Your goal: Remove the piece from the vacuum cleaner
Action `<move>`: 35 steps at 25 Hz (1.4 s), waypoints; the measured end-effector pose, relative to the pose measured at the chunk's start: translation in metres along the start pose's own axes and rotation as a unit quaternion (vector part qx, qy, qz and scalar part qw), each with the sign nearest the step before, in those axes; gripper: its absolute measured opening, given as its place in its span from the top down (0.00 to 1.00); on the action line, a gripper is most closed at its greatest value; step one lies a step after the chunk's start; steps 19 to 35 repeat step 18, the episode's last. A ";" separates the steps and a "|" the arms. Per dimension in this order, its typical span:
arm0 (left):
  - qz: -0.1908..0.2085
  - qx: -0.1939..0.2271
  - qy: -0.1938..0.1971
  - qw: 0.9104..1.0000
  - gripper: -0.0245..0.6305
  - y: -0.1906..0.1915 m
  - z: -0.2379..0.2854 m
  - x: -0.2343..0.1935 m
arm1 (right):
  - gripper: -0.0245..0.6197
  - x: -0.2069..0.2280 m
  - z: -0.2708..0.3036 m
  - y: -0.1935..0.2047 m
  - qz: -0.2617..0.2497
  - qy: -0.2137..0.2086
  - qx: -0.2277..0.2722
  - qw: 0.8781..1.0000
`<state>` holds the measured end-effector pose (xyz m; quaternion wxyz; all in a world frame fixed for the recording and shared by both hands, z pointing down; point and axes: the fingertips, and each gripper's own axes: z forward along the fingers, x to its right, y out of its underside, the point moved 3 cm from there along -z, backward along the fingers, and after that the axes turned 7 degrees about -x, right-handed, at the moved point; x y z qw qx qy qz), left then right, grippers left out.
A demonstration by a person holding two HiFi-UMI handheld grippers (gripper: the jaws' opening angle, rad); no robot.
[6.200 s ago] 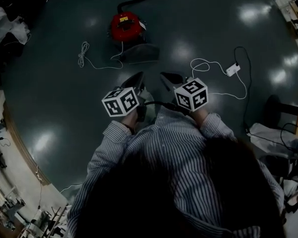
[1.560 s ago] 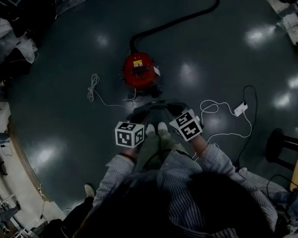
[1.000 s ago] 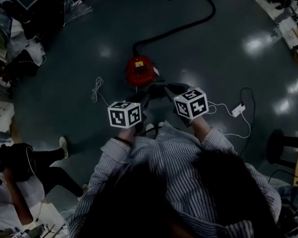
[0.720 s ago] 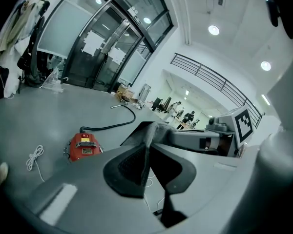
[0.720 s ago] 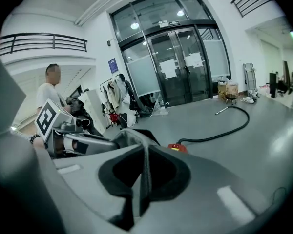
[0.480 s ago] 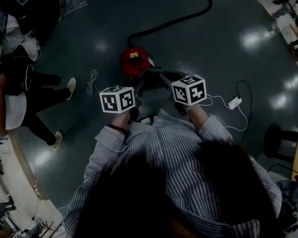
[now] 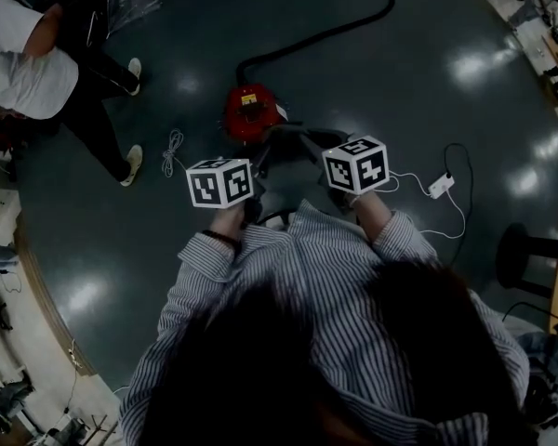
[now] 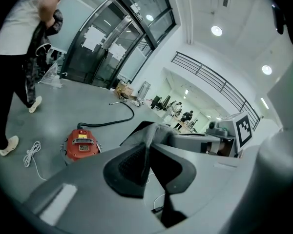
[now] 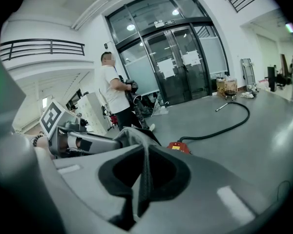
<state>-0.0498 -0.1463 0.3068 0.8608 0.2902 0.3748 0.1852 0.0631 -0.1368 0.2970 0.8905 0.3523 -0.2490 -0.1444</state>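
Grey cloth is pinched flat in both pairs of jaws. On the left gripper (image 8: 147, 152) they are nearly together, with only the thin fold of the fabric piece (image 8: 145, 132) between the pads. The right gripper (image 9: 145, 162) has the same tight grip on the other side of it. The cloth rises out of each grip and spans the short gap between the two grippers, so it hangs in the air in front of the person's chest, carried by both hands.

Beyond and below it, the red vacuum cleaner (image 7: 251, 112) sits on the dark floor with its black hose (image 7: 325, 31) trailing away. In both gripper views the machine lies apart from the held cloth, and nothing visibly joins the two. From the head view the dark bundle partly overlaps the machine's near edge, but that seems to come only from the viewing angle.

By that reading the removal itself looks done, since the piece is off the machine and lifted clear. What seems left is to carry it away or set it down and let go.

A loose white cable (image 7: 172, 147) lies to the machine's left, and a bystander (image 7: 37, 54) stands farther off.
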 end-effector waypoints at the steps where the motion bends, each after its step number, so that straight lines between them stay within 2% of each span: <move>1: 0.001 0.000 0.000 1.000 0.92 -0.001 0.001 0.000 | 0.93 0.001 0.000 -0.001 0.000 0.000 0.000 1.000; 35: -0.003 0.001 0.000 1.000 0.92 -0.010 0.008 -0.004 | 0.93 0.009 0.005 -0.010 0.006 -0.003 0.010 1.000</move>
